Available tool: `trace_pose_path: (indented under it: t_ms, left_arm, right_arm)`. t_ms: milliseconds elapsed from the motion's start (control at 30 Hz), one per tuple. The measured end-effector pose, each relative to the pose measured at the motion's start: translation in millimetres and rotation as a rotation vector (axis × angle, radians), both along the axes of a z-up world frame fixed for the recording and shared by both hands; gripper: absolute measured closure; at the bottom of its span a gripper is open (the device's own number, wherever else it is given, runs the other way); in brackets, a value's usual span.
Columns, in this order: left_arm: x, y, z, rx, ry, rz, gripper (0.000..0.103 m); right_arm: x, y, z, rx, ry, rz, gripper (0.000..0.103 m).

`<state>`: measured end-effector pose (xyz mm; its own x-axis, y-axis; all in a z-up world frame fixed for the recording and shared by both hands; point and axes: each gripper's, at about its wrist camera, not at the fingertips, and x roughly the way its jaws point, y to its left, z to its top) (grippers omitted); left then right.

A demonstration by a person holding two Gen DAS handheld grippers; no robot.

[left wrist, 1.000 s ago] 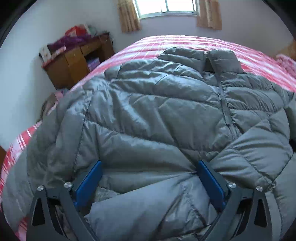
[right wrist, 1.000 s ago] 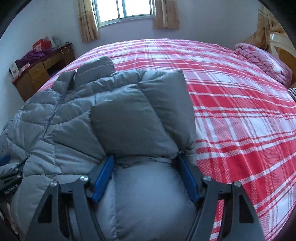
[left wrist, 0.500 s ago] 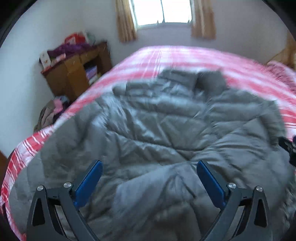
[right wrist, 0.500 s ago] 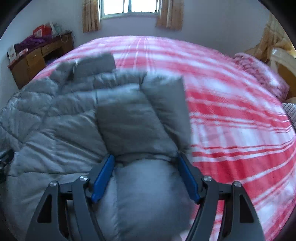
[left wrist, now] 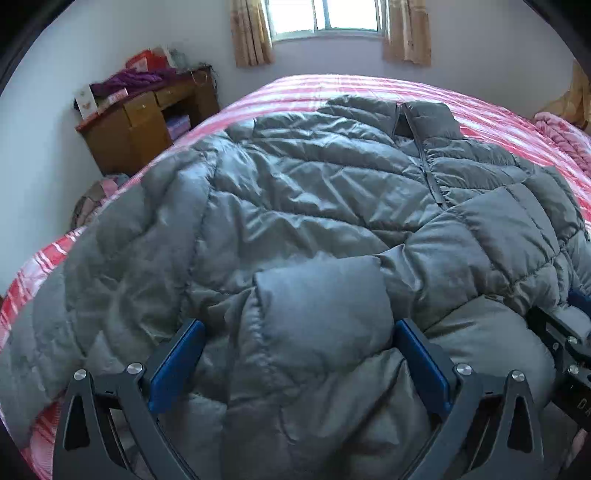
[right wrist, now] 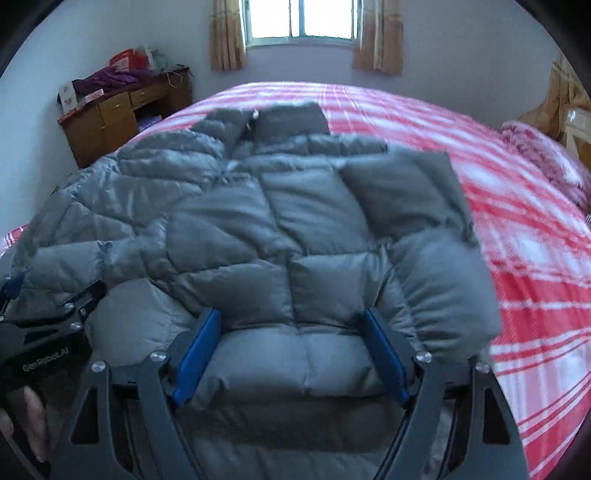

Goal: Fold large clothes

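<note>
A large grey quilted puffer jacket (left wrist: pixel 314 192) lies front up on a red and white plaid bed (left wrist: pixel 369 88), collar toward the window. My left gripper (left wrist: pixel 299 328) stands open over the jacket's lower part, with a folded sleeve cuff (left wrist: pixel 321 306) bulging between its blue pads. My right gripper (right wrist: pixel 291 317) is open too, with puffy hem fabric (right wrist: pixel 295 343) between its pads. In the right wrist view the jacket (right wrist: pixel 221 206) has a sleeve (right wrist: pixel 413 192) folded across its right side. The left gripper's body (right wrist: pixel 44 328) shows at the left edge.
A wooden desk (left wrist: pixel 147 122) piled with purple cloth and boxes stands by the left wall. A pink blanket (right wrist: pixel 543 155) lies at the bed's far right. A curtained window (right wrist: pixel 299 22) is on the far wall. Clothes lie on the floor (left wrist: pixel 96 195) beside the bed.
Both grippers have pulled back and risen, so more of the jacket shows. The sleeve cuff now lies between the left pads. The right gripper has shifted left toward the jacket's middle.
</note>
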<state>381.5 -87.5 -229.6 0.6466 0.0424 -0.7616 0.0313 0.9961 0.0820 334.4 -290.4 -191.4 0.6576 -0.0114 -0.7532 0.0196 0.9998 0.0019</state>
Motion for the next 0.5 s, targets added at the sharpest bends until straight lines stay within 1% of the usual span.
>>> trace_pose_path:
  t_ms: [67, 267, 500]
  left_arm:
    - [3, 3, -2, -0.023, 0.009, 0.006, 0.001]
    - [2, 0, -4, -0.012, 0.009, 0.010, 0.001]
    - [3, -2, -6, 0.000, 0.009, 0.012, 0.001]
  right_arm:
    - [2, -2, -2, 0.010, 0.012, -0.006, 0.022]
    - [5, 8, -8, -0.040, 0.025, -0.010, 0.021]
    - [4, 7, -8, -0.076, 0.030, -0.018, 0.020]
